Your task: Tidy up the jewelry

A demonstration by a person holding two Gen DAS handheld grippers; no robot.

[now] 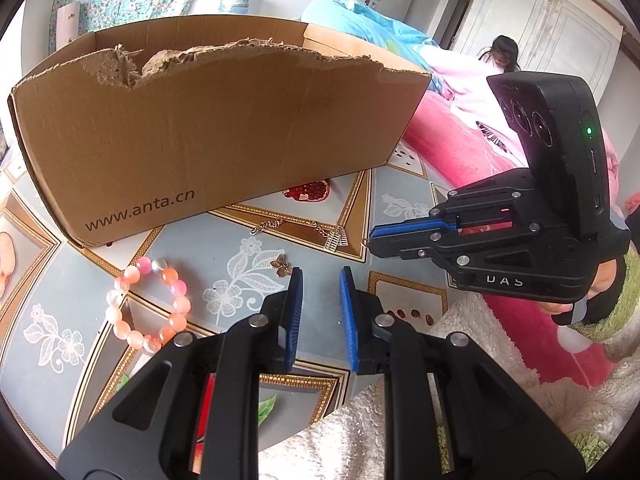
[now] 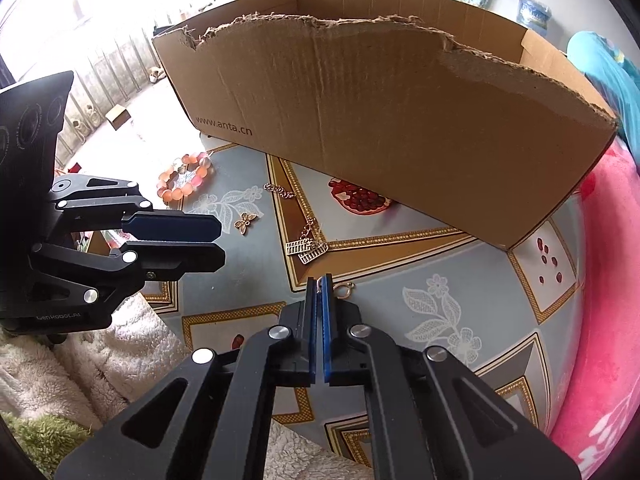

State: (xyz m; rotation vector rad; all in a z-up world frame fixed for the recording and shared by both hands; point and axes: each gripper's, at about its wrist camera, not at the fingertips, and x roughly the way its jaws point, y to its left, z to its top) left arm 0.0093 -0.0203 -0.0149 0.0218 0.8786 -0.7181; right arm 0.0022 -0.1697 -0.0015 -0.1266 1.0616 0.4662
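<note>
Pinching down now with my right fingers (image 2: 320, 280): they are pressed together on a thin metal piece, a hook or link of the gold chain (image 2: 308, 232), right at their tips. A small ring clasp (image 2: 346, 289) lies on the bench (image 2: 460, 280) just beside the right-hand tip. The chain itself runs away from the tips toward the cardboard box (image 2: 380, 120), with its two abacus-shaped charms (image 2: 306, 251) lying just ahead of the fingers.

My left fingers (image 1: 320, 276) stand a narrow way apart, nothing between them, hanging over the patterned bench cover. A butterfly charm (image 1: 282, 265) lies just ahead of the left-hand fingertip. The pink bead bracelet (image 1: 150, 304) sits off to the left of those fingers, flat on the bench, apart from them. Beyond the butterfly, the chain stretches across in front of the box, which stands upright past all the jewelry, its torn front edge facing me.

From the left camera, the right fingers come in from the right side, tips low at the chain's end; I cannot tell how much of the chain is lifted.
</note>
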